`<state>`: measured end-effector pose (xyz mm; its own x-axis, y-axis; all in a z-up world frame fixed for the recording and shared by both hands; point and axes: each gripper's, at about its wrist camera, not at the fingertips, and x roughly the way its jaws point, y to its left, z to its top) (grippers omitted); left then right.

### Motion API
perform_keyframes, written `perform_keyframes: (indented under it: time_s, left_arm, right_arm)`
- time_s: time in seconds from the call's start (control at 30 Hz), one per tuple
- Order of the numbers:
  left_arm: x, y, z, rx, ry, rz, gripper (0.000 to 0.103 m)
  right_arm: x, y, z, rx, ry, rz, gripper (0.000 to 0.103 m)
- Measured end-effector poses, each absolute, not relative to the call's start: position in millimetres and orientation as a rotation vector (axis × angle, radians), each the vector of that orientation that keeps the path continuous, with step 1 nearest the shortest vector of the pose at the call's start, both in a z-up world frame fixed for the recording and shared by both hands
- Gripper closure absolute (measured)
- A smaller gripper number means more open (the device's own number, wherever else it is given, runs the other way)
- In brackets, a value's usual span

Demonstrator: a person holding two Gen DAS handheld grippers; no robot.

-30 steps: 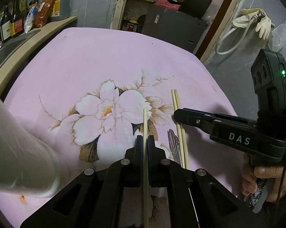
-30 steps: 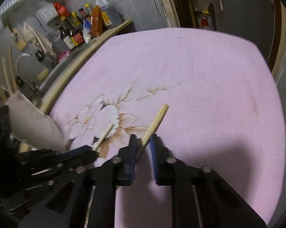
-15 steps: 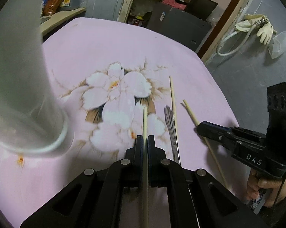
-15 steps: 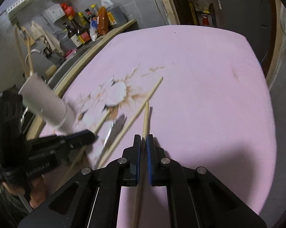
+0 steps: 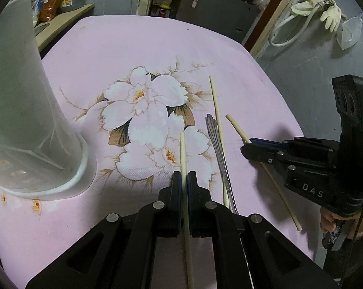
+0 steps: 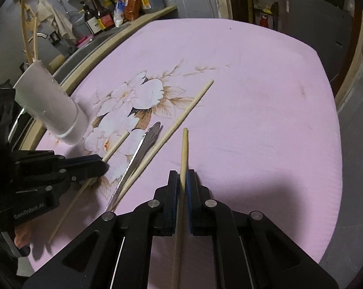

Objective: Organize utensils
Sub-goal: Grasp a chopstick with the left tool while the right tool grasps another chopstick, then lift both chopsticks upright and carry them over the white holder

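Observation:
My left gripper (image 5: 184, 175) is shut on a wooden chopstick (image 5: 183, 154) that sticks out ahead of its pads, above the pink flowered cloth (image 5: 133, 55). To its left stands a white utensil holder (image 5: 24, 120). My right gripper (image 6: 181, 177) is shut on a second chopstick (image 6: 184, 149); in the left wrist view this right gripper (image 5: 247, 148) comes in from the right. A third chopstick (image 6: 181, 118) and a metal utensil (image 6: 142, 149) lie side by side on the cloth between the two grippers. The holder (image 6: 53, 106) has thin sticks (image 6: 28, 38) standing in it.
Bottles and sauce packs (image 6: 109, 12) line a counter beyond the table's far left edge. A hose and rubber gloves (image 5: 326, 12) hang on the wall to the right. The floor drops off past the cloth's right edge (image 6: 335, 144).
My right gripper has shut on one of the paired chopsticks and drawn it away from the other. The holder now fills more of the left wrist view's left side.

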<state>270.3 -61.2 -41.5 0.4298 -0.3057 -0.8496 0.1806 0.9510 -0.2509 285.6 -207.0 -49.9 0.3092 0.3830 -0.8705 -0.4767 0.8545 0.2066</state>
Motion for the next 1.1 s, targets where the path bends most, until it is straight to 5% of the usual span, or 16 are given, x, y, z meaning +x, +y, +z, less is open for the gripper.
perform_keyframes:
  time_s: [0.37, 1.1]
  left_arm:
    - [236.5, -51.5, -34.1, -0.195, 0.952, -0.288, 0.101]
    - [151.8, 24.0, 56.9, -0.245, 0.229, -0.212, 0.101]
  right_arm:
    - [252.5, -249.5, -48.8, 0.305, 0.953, 0.636, 0.100]
    - [161.9, -175.7, 50.5, 0.209, 0.164, 0.606, 0.100]
